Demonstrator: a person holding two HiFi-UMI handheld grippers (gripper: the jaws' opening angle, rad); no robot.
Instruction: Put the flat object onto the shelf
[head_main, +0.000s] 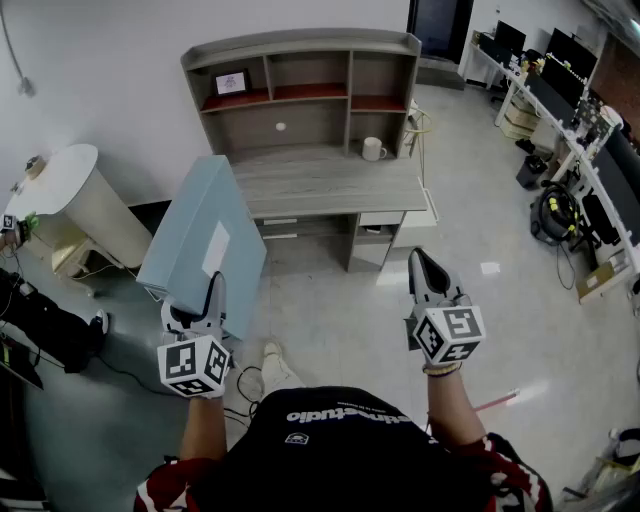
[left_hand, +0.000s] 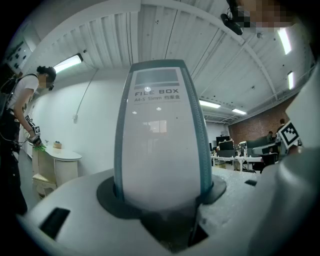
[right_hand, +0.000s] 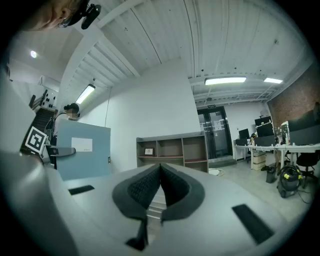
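Note:
A flat light-blue file box (head_main: 203, 240) with a white label stands upright in the air, left of the desk. My left gripper (head_main: 212, 292) is shut on its lower edge. In the left gripper view the box's spine (left_hand: 159, 135) fills the gap between the jaws and rises straight up. The grey shelf unit (head_main: 305, 90) sits on the desk (head_main: 330, 182) ahead, with open compartments. My right gripper (head_main: 422, 268) is held in the air at the right, its jaws shut and holding nothing. In the right gripper view its pads (right_hand: 172, 186) meet, and the box (right_hand: 82, 149) shows at the left.
A small framed picture (head_main: 231, 82) stands in the shelf's upper left compartment and a white mug (head_main: 372, 149) on the desk at the right. A round white table (head_main: 62, 195) is at the left. Office desks with monitors (head_main: 560, 80) line the right side. A person stands at the far left (left_hand: 22, 115).

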